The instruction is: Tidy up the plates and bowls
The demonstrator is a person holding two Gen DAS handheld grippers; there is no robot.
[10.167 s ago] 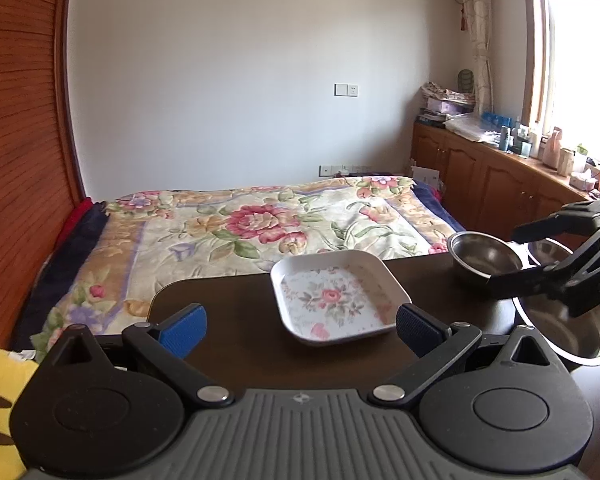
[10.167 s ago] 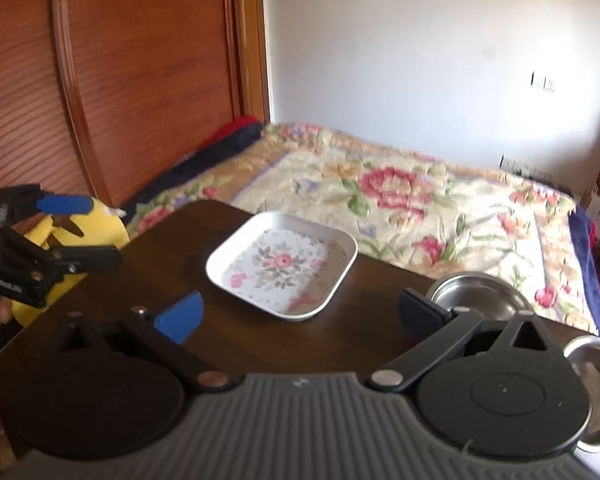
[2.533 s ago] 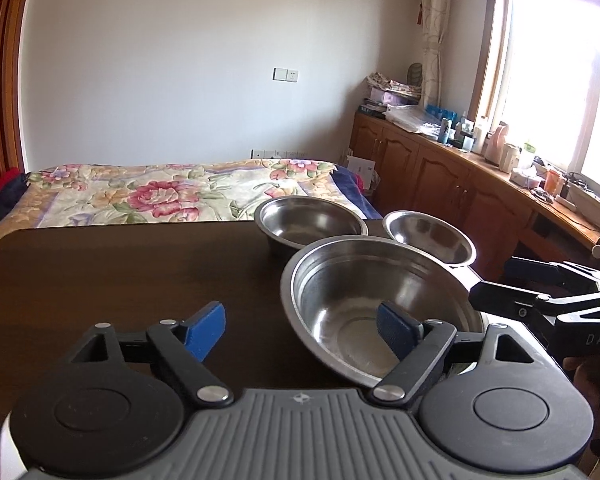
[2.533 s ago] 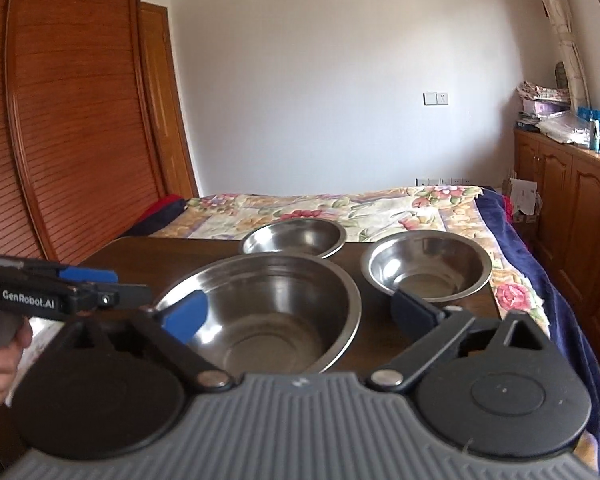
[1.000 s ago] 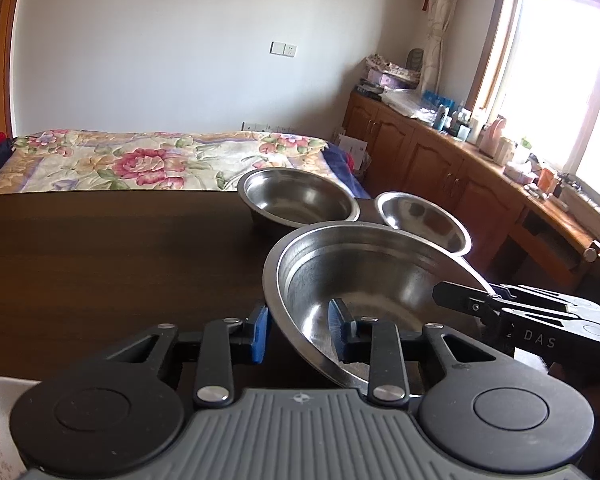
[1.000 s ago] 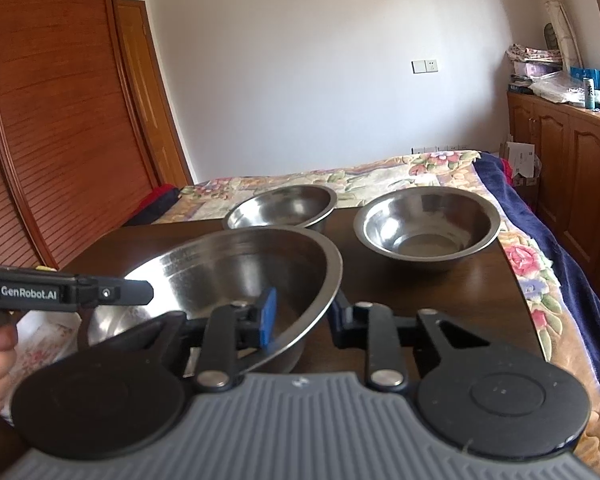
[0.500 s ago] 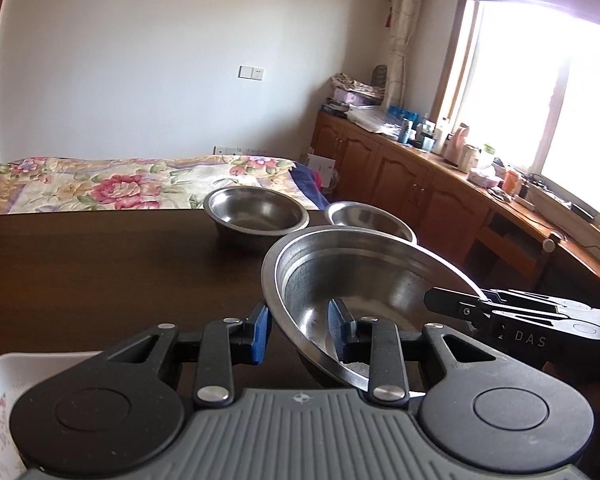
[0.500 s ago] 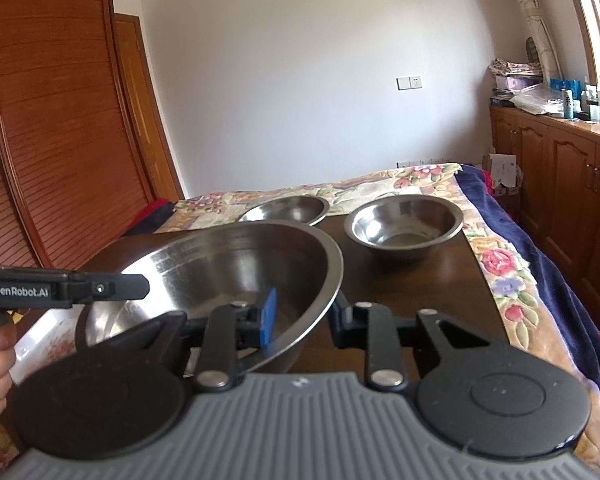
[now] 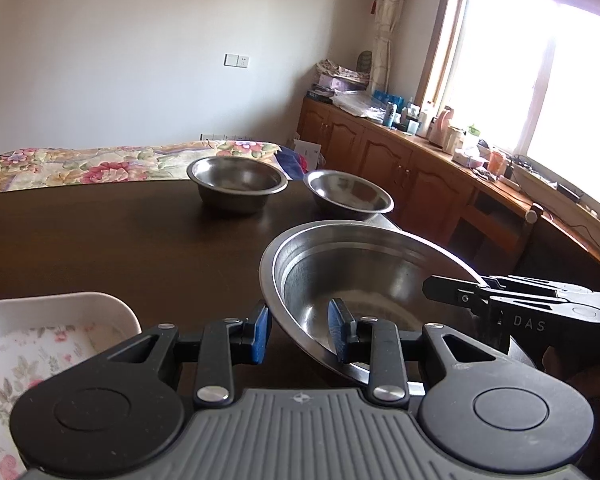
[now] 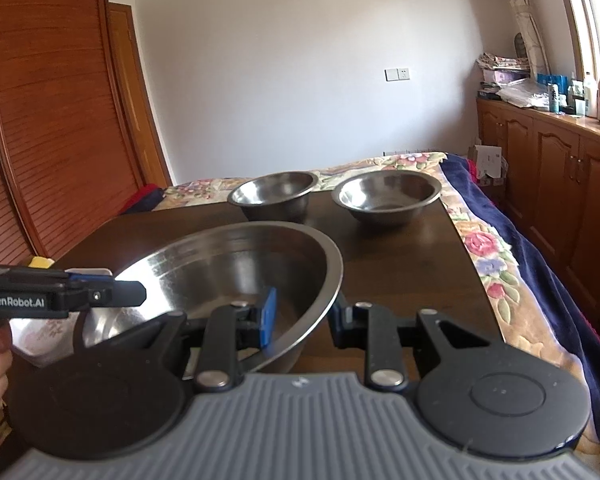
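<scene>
Two hand-held grippers, left [image 9: 300, 332] and right [image 10: 302, 322], pinch the large steel bowl's [image 9: 364, 276] rim at 9 and 3 o'clock, likely balancing its width.

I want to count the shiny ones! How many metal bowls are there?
3. The big bowl is held by both grippers above the table. Two small bowls, one left, one right, sit at the far edge.
</scene>
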